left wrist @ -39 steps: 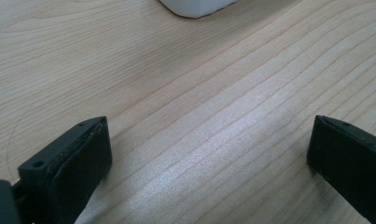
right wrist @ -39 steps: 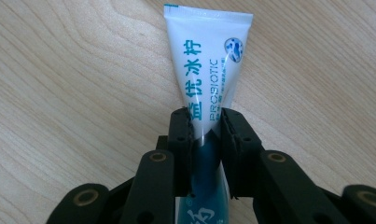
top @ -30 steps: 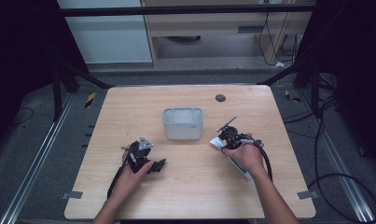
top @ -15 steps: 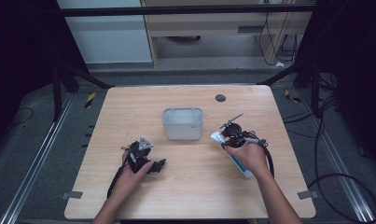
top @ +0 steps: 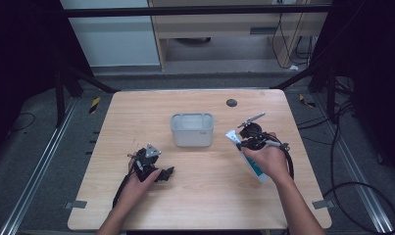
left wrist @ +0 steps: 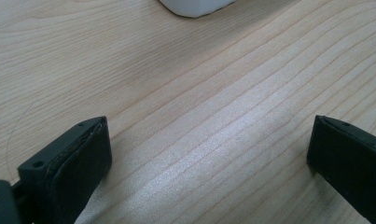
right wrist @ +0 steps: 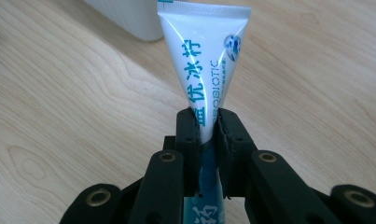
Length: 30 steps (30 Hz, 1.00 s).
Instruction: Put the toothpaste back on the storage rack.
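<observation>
A white and teal toothpaste tube (right wrist: 205, 60) is clamped between the jaws of my right gripper (right wrist: 206, 125), its flat crimped end pointing away toward a white bin (right wrist: 129, 16). From above, the right gripper (top: 249, 136) holds the tube (top: 251, 164) slantwise just right of the white bin (top: 191, 129); the tube's lower end runs under the hand. My left gripper (top: 153, 164) rests low on the table, front left of the bin. Its fingers (left wrist: 71, 161) stand wide apart over bare wood, nothing between them.
The wooden table (top: 205, 205) has a small dark round spot (top: 231, 102) near its far edge. A corner of the bin (left wrist: 195, 5) lies ahead of the left gripper. Cables trail from both grippers toward the table's front and right.
My right gripper has shifted slightly away from the person and to the right, carrying the tube with it. The left gripper has stayed put.
</observation>
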{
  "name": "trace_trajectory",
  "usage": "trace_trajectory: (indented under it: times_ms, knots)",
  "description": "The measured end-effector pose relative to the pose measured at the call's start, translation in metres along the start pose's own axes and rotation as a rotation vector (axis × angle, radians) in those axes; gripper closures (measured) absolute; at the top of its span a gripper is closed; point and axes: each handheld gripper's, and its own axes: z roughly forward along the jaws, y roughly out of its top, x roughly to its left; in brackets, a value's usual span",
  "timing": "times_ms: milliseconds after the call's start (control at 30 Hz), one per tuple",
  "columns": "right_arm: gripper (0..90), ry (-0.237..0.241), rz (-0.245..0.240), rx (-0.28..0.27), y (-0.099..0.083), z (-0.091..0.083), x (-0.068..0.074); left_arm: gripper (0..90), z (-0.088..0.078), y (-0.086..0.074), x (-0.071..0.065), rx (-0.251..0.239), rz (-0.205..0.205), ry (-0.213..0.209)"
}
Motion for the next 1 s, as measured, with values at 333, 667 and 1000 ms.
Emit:
trace_trajectory:
  times_ms: [333, 667, 1000]
  knots:
    - [80.2, 0.009, 0.016, -0.106, 0.009, -0.019, -0.001, 0.0, 0.0, 0.0, 0.0, 0.0, 0.002, -0.001]
    - [80.1, 0.005, 0.004, -0.177, 0.017, -0.027, 0.003, 0.0, 0.0, 0.0, 0.0, 0.0, 0.002, -0.001]
    - [80.2, 0.001, 0.019, -0.254, 0.023, -0.034, 0.005, 0.0, 0.0, 0.0, 0.0, 0.0, 0.002, -0.001]
